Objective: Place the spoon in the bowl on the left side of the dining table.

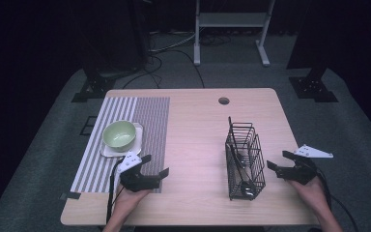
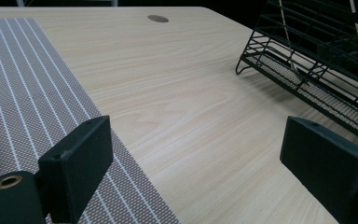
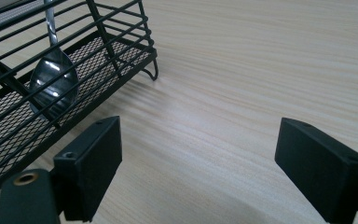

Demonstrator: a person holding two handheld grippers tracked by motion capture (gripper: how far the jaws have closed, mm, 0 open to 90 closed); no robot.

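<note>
Room's pretty dark all around, only the table (image 1: 193, 140) is lit from overhead. Soft glare mid-table, faint shadows, high view a bit grainy, close-ups sharp enough.

Bare counter (image 1: 193, 140) lies wide between the striped mat (image 1: 125, 140) and the wire basket (image 1: 244, 162); the bowl (image 1: 119, 134) blocks the mat's middle, the basket the right side.

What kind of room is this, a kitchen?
Probably a lab or recording room, not a kitchen: the light wooden table stands on grey carpet, cables trail across the floor behind it, and a white metal stand is at the back.
</note>
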